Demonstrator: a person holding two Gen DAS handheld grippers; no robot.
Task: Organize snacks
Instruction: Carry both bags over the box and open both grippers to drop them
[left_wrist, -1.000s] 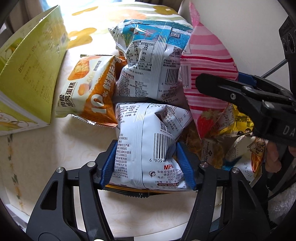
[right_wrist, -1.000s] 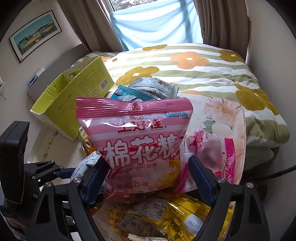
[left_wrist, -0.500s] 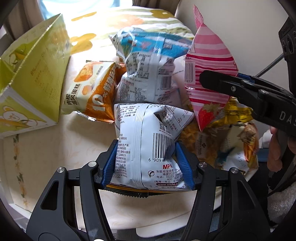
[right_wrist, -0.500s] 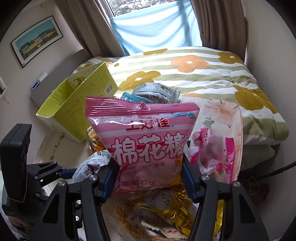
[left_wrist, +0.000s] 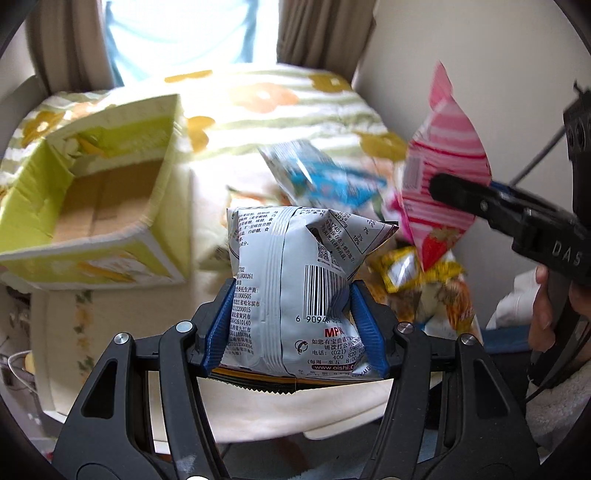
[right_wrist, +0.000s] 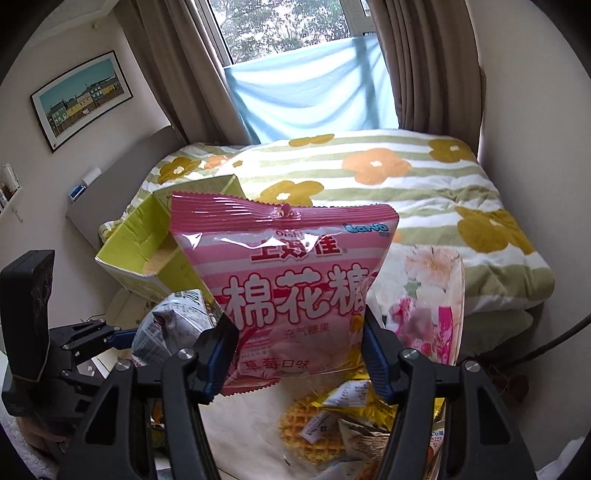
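Observation:
My left gripper (left_wrist: 291, 328) is shut on a silver-white snack bag (left_wrist: 295, 280) with a barcode and holds it upright above the table. It also shows in the right wrist view (right_wrist: 173, 325). My right gripper (right_wrist: 299, 354) is shut on a pink marshmallow bag (right_wrist: 291, 280), lifted in the air; the bag also shows in the left wrist view (left_wrist: 443, 177), at the right. An open yellow-green cardboard box (left_wrist: 92, 199) stands to the left; its inside shows bare cardboard. The box also shows in the right wrist view (right_wrist: 147, 254).
A blue-and-white snack bag (left_wrist: 325, 177) and yellow packets (left_wrist: 413, 269) lie on the cream tablecloth (left_wrist: 295, 413). A waffle pack and yellow packets (right_wrist: 332, 417) lie below the right gripper. Behind is a bed with a flowered quilt (right_wrist: 406, 177), curtains and a window.
Both grippers have risen with their bags. The views now tilt up, showing the box's open top, the bed and the window. The snack pile has dropped lower in view.

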